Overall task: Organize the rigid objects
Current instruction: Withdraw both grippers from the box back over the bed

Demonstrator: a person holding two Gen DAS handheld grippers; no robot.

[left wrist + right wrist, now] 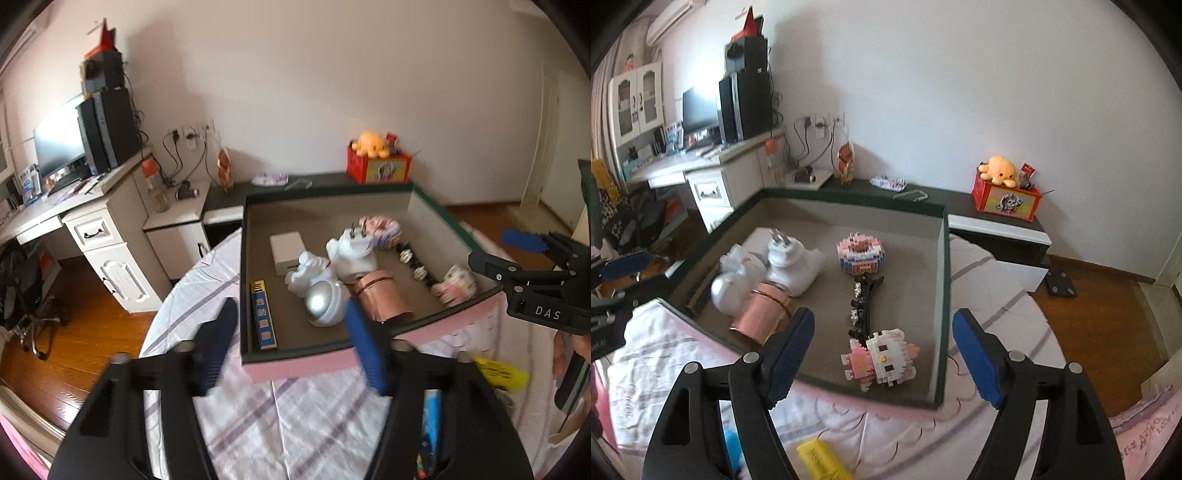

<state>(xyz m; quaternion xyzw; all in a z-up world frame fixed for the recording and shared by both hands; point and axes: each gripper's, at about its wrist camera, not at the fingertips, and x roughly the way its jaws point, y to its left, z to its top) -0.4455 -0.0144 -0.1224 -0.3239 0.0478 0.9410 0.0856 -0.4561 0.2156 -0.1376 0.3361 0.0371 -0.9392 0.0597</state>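
left tongs [295, 343] wide open, empty | right tongs [882, 354] wide open, empty | risk: crowded tray [942, 280], reach for copper tin [761, 314] may knock silver ball [726, 290]

A shallow box [943, 266] is set on the bed [997, 295] — a canister [761, 314], a block cat [886, 358] and hair clips [864, 299] are laid inside.

Bed [990, 280], plaid sheet: shallow box [943, 295] on it; yellow packet [822, 459] beside.
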